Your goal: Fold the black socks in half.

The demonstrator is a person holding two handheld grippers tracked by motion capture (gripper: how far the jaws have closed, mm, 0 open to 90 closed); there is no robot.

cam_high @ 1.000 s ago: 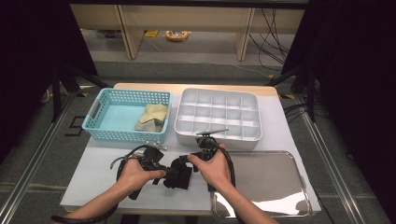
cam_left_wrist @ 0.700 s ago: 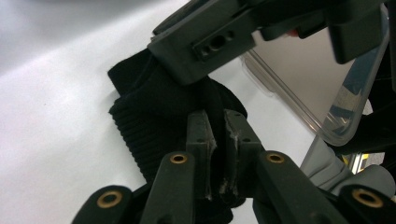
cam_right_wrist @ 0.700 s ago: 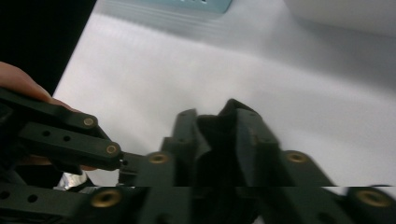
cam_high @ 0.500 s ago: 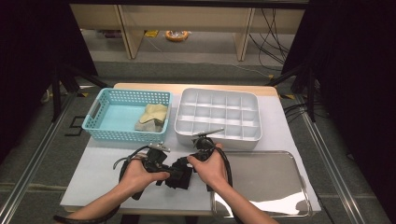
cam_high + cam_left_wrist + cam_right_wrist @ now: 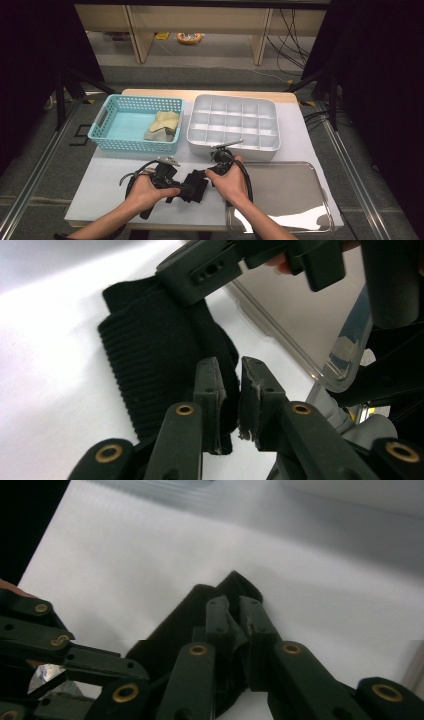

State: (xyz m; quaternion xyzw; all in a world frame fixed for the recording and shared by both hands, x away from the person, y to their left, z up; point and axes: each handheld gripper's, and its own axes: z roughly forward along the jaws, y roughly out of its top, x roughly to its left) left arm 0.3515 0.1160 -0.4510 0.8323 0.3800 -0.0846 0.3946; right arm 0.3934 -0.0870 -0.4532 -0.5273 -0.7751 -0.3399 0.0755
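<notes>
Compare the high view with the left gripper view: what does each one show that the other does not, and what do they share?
High view alone: a turquoise plastic basket holding a beige cloth, and a white plastic tray divided into compartments.

Left gripper view alone: the ribbed knit of the black fabric piece, and the left hand-held gripper pinching its edge between nearly closed jaws.

Both: that black fabric piece on the white table surface, the shiny metal tray beside it, and the right hand-held gripper.
</notes>
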